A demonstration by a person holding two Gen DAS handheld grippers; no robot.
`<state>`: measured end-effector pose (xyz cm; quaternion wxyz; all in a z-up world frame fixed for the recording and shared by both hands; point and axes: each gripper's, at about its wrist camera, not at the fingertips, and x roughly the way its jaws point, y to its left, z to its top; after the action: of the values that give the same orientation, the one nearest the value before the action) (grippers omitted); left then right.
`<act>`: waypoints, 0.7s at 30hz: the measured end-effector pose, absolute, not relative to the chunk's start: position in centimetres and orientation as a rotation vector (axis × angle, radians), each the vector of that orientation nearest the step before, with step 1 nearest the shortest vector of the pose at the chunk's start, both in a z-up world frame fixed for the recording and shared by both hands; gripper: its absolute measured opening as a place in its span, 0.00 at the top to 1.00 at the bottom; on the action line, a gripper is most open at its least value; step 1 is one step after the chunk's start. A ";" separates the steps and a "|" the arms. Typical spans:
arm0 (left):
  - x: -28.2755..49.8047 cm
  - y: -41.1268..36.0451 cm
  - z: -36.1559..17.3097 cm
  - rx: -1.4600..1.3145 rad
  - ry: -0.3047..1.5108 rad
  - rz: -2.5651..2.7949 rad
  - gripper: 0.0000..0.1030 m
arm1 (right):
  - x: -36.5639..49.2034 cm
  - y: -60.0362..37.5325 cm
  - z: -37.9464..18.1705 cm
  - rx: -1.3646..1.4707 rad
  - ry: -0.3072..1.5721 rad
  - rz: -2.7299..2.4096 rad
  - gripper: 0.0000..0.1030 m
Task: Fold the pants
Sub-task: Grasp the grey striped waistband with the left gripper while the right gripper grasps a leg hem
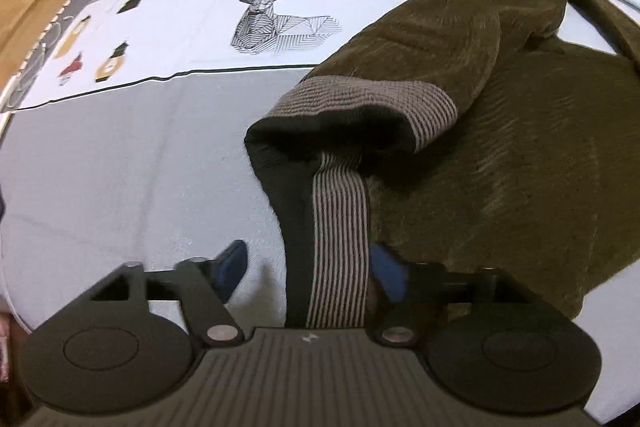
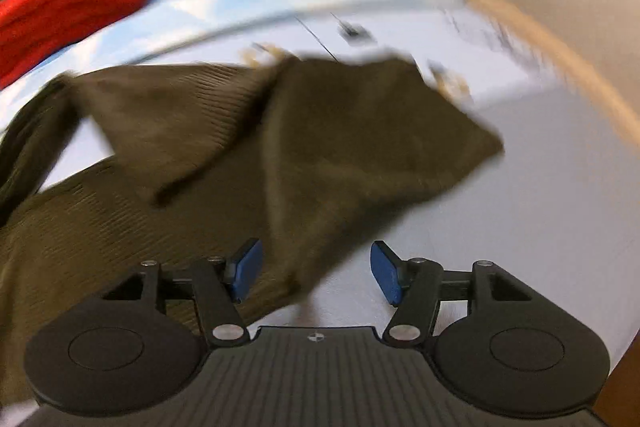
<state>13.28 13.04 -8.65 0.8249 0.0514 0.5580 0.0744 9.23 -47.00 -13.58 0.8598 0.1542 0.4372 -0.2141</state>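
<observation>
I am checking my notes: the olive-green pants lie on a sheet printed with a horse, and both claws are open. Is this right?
Not quite. The left wrist view shows a line-drawn deer with antlers, not a horse. The rest holds: olive-green pants, left claw and right claw open.

Lighting was even and moderately bright with only soft shadows under the pants [image 1: 500, 147] — the left wrist view was sharp at centre, while the right wrist view was motion-blurred throughout — and both showed strong fisheye curvature toward dark corners.
</observation>
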 end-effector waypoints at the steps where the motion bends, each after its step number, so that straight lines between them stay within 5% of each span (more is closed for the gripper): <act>1: 13.7 13.2 -8.8 0.090 1.191 0.141 0.22 | 9.9 -47.1 -15.2 0.358 0.965 -0.464 0.39; 11: 17.2 13.7 -13.0 0.026 1.318 0.114 0.17 | 13.8 -49.8 -18.9 0.499 0.991 -0.474 0.39; 13: 17.4 14.1 -13.2 -0.024 1.326 0.098 0.24 | 14.3 -49.7 -18.9 0.496 0.966 -0.459 0.47; 15: 17.5 14.2 -13.2 -0.033 1.313 0.077 0.35 | 14.4 -49.7 -18.7 0.495 0.935 -0.452 0.73; 18: 17.0 13.8 -12.7 0.032 1.270 0.075 0.57 | 13.5 -50.0 -17.7 0.506 0.878 -0.461 0.84; 21: 16.2 13.3 -12.2 0.088 1.231 0.062 0.65 | 12.1 -50.4 -16.7 0.519 0.848 -0.453 0.87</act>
<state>16.16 13.27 -12.17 0.8150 0.0413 0.5772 0.0291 12.14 -50.39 -16.67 0.8546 0.2468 0.4031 -0.2152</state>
